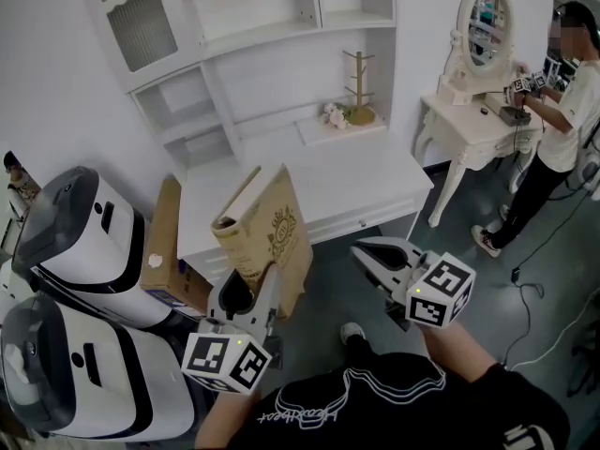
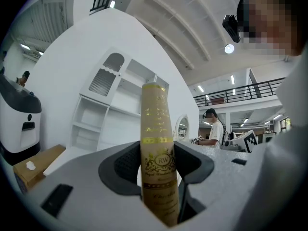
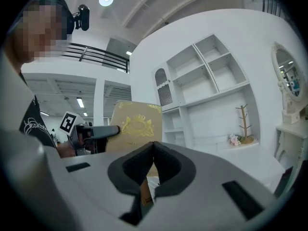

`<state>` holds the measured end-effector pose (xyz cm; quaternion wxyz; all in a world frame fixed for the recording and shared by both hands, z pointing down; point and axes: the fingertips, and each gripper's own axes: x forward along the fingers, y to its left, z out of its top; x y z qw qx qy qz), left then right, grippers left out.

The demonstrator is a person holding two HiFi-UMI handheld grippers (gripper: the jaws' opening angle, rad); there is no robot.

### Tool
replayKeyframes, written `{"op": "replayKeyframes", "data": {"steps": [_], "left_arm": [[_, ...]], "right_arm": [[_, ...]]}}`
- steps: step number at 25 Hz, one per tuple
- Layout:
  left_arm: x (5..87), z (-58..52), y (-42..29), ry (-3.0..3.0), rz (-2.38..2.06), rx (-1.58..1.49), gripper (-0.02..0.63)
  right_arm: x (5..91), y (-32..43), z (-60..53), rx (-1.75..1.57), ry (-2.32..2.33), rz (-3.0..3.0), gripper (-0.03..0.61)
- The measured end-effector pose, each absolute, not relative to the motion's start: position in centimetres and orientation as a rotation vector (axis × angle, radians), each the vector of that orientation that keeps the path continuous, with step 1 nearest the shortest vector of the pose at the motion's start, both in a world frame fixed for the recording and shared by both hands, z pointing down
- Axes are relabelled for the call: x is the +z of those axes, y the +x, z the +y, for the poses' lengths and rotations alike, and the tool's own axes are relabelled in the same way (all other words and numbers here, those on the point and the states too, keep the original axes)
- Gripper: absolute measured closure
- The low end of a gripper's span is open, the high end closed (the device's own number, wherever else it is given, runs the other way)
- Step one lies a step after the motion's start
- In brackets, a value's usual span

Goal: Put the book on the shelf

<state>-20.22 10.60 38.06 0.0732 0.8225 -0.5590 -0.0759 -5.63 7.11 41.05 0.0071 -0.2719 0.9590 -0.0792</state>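
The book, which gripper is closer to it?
Left. The left gripper grips the book by its lower end; the right gripper, shut and empty, sits apart to its right.

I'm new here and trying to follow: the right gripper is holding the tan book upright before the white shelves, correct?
Not quite. The left gripper holds the tan book upright before the white shelves; the left gripper view shows its jaws clamped on the spine.
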Motion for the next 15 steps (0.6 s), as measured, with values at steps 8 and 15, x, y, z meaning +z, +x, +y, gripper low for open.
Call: {"op": "replayKeyframes", "data": {"steps": [8, 15], "left_arm": [[36.8, -0.8, -18.0, 2.438, -1.754, -0.194, 0.414], [32.4, -11.9, -15.7, 2.447, -1.893, -0.228, 0.414]], "right_arm": [[40.8, -2.8, -3.9, -0.298, -0.835, 3.0, 0.572], [39.7, 0.8, -13.9, -0.25, -0.805, 3.002, 0.572]]}}
